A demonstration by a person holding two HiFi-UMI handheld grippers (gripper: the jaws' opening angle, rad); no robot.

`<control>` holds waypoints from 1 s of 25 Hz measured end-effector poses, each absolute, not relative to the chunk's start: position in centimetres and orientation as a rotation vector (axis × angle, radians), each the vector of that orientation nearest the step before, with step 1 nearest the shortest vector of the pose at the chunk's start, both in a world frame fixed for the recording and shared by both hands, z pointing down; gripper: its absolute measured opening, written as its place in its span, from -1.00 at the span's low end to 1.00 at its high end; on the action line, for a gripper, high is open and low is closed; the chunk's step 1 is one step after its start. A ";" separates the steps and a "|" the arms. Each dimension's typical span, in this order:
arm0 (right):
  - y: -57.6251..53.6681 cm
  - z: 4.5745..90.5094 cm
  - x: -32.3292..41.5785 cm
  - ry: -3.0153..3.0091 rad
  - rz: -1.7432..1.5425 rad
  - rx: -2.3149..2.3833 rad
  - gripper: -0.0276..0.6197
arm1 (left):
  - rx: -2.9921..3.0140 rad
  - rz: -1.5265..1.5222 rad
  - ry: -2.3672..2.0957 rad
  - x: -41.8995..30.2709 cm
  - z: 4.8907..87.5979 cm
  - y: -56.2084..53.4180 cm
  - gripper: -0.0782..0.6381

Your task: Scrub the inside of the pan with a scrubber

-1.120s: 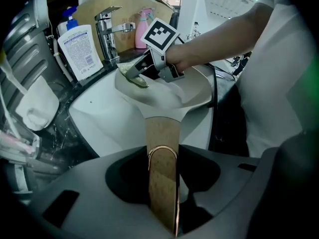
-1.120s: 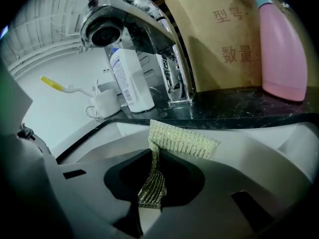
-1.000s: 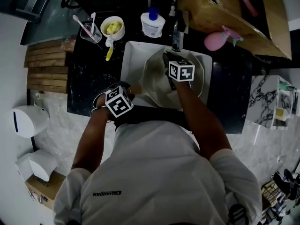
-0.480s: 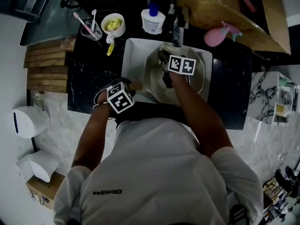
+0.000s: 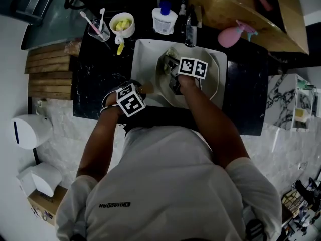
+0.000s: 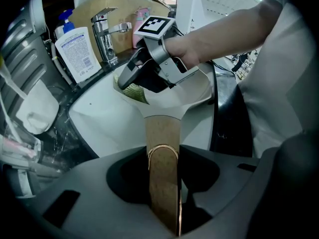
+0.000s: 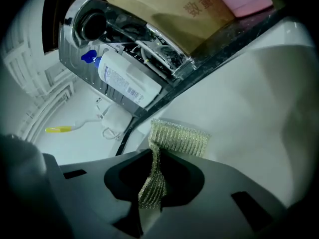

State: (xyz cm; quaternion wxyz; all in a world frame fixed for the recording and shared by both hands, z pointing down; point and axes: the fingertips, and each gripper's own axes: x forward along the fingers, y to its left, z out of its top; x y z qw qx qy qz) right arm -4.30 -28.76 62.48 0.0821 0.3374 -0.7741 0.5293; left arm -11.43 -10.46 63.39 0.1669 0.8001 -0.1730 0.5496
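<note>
A pale pan (image 5: 210,82) lies tilted in the white sink (image 5: 141,64). Its wooden handle (image 5: 146,89) points left into my left gripper (image 5: 142,92). In the left gripper view the handle (image 6: 160,133) runs between the jaws of the left gripper (image 6: 163,158), which have just been closing and are shut on it. My right gripper (image 5: 170,67) reaches into the pan and is shut on a greenish mesh scrubber (image 7: 177,137) that rests against the pan's inner wall (image 7: 249,108). The left gripper view shows the same scrubber (image 6: 130,90) under the right gripper (image 6: 133,77).
A faucet (image 5: 189,31) and a soap bottle (image 5: 164,21) stand behind the sink. On the black counter at the left are a bowl of yellow pieces (image 5: 122,25) and a cup of toothbrushes (image 5: 96,30). A pink spray bottle (image 5: 235,36) and a cardboard box (image 5: 251,9) sit at the back right.
My right gripper has rolled and carried the scrubber leftward across the inside of the pan. The left gripper has kept its place on the handle.
</note>
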 end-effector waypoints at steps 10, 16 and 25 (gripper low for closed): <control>-26.6 62.1 -5.8 -2.278 1.719 0.908 -0.70 | 2.278 1.569 -0.485 -11.4 63.5 -10.5 -0.34; -25.5 61.7 -6.4 -2.256 1.826 0.830 -0.70 | 2.278 1.563 -0.477 -11.4 63.4 -10.5 -0.35; -23.2 61.4 -6.9 -2.225 1.847 0.671 -0.70 | 2.279 1.569 -0.479 -11.4 63.4 -10.5 -0.35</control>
